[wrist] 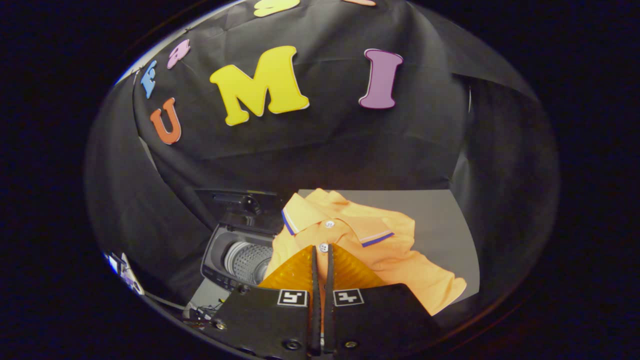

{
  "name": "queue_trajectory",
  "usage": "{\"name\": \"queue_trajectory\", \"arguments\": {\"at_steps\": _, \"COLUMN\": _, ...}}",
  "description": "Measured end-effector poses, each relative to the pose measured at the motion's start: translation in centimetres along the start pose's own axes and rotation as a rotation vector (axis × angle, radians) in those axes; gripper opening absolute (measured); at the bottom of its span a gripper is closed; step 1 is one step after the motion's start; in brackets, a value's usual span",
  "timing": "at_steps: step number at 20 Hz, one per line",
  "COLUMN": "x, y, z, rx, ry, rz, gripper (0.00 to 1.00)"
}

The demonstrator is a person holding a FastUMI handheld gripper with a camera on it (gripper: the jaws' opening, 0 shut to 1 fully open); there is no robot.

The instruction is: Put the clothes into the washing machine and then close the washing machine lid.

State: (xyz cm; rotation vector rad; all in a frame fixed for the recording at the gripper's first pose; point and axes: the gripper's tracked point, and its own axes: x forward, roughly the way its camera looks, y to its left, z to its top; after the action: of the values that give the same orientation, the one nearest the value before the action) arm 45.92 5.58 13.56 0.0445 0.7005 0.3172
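An orange polo shirt (380, 240) with a blue-and-white striped collar and white buttons hangs from my gripper (321, 252). Both fingers are closed on the cloth just below the collar, near the lower button, with a thin strip of fabric between them. The shirt droops to the right over a grey table (450, 225) and partly covers the washing machine (220, 265). That small grey top-loader sits to the left of and below the fingers. Its lid (240, 200) stands raised at the back, and the perforated drum (250, 262) shows inside.
Black cloth walls close in behind and on both sides. Some cables and small items (200, 312) lie on the floor in front of the machine, and a small bluish object (120, 267) sits farther left.
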Motion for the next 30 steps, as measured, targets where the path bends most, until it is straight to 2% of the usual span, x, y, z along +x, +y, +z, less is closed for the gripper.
{"name": "queue_trajectory", "arguments": {"at_steps": 11, "x": 0.7, "y": 13.1, "z": 2.8, "rx": -0.12, "ry": -0.029, "rz": 0.132, "gripper": 0.06}}
{"name": "queue_trajectory", "arguments": {"at_steps": 22, "x": 5.4, "y": 24.1, "z": 2.5, "rx": -0.204, "ry": 0.019, "rz": 0.25, "gripper": 0.06}}
{"name": "queue_trajectory", "arguments": {"at_steps": 30, "x": 9.7, "y": 28.9, "z": 2.0, "rx": -0.219, "ry": 0.082, "rz": 0.304, "gripper": 0.06}}
